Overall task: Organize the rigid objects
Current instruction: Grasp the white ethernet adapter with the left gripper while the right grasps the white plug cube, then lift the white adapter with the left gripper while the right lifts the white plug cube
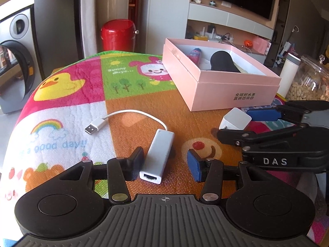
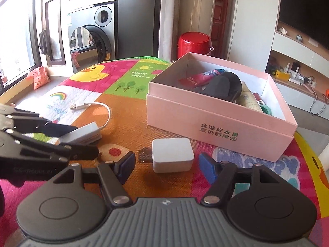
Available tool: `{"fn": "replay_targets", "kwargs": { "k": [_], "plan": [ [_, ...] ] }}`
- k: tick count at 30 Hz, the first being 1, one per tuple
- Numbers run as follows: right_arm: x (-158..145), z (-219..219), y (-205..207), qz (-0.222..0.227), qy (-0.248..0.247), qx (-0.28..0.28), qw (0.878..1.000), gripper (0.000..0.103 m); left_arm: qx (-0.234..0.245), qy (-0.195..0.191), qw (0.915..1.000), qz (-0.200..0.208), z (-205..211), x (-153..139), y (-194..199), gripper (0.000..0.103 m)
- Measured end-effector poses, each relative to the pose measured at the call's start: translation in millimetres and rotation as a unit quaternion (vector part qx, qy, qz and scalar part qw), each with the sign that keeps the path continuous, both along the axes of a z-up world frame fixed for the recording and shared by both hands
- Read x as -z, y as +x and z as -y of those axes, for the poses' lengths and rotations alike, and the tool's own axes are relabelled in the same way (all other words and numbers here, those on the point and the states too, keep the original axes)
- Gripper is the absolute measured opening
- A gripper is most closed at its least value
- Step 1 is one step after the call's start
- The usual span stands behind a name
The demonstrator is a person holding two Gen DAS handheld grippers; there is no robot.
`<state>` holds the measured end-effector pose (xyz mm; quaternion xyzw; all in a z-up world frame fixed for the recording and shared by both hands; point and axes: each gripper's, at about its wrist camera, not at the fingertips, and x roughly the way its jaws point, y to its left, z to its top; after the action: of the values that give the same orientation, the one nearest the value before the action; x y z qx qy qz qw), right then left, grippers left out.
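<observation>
A white USB network adapter (image 1: 157,153) with a short cable and plug (image 1: 93,127) lies on the colourful mat. My left gripper (image 1: 165,162) is open, its jaws on either side of the adapter's near end. The adapter also shows in the right wrist view (image 2: 82,134). A white charger cube (image 2: 172,157) lies between the open jaws of my right gripper (image 2: 167,167); it also shows in the left wrist view (image 1: 235,119). An open pink box (image 2: 222,117) behind holds tubes, bottles and a dark object (image 2: 222,88).
The mat (image 1: 61,94) covers a round table. A white bottle (image 1: 289,74) and a clear jar of nuts (image 1: 310,80) stand right of the pink box (image 1: 216,94). A red bin (image 1: 118,34) and a washing machine (image 2: 92,41) stand on the floor beyond.
</observation>
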<state>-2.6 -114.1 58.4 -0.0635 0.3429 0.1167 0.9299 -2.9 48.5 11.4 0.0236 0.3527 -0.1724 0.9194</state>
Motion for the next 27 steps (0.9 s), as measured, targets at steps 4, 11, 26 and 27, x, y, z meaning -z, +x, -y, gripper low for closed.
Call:
{"fn": "replay_targets", "kwargs": {
  "k": [4,11,26,27],
  "plan": [
    [1.7,-1.7,8.5,-0.007,0.005,-0.007,1.0,0.061,0.002,-0.017,0.9998,0.004,-5.8,1.3,-1.4,0.051],
    [-0.7,3.7,-28.6,-0.005,-0.021,-0.049,0.999,0.06,0.003,-0.026,0.9996,0.009,-8.0,2.2,-2.1,0.051],
    [-37.0,56.2,-88.3,0.042,-0.029,0.041,0.998,0.06,0.041,-0.031,0.9978,0.04,-7.7,-25.2,-34.6,0.024],
    [-40.4,58.0,-91.0,0.047,-0.025,0.044,0.998,0.06,0.05,-0.039,0.997,0.045,-6.3,-31.7,-38.8,0.024]
  ]
}}
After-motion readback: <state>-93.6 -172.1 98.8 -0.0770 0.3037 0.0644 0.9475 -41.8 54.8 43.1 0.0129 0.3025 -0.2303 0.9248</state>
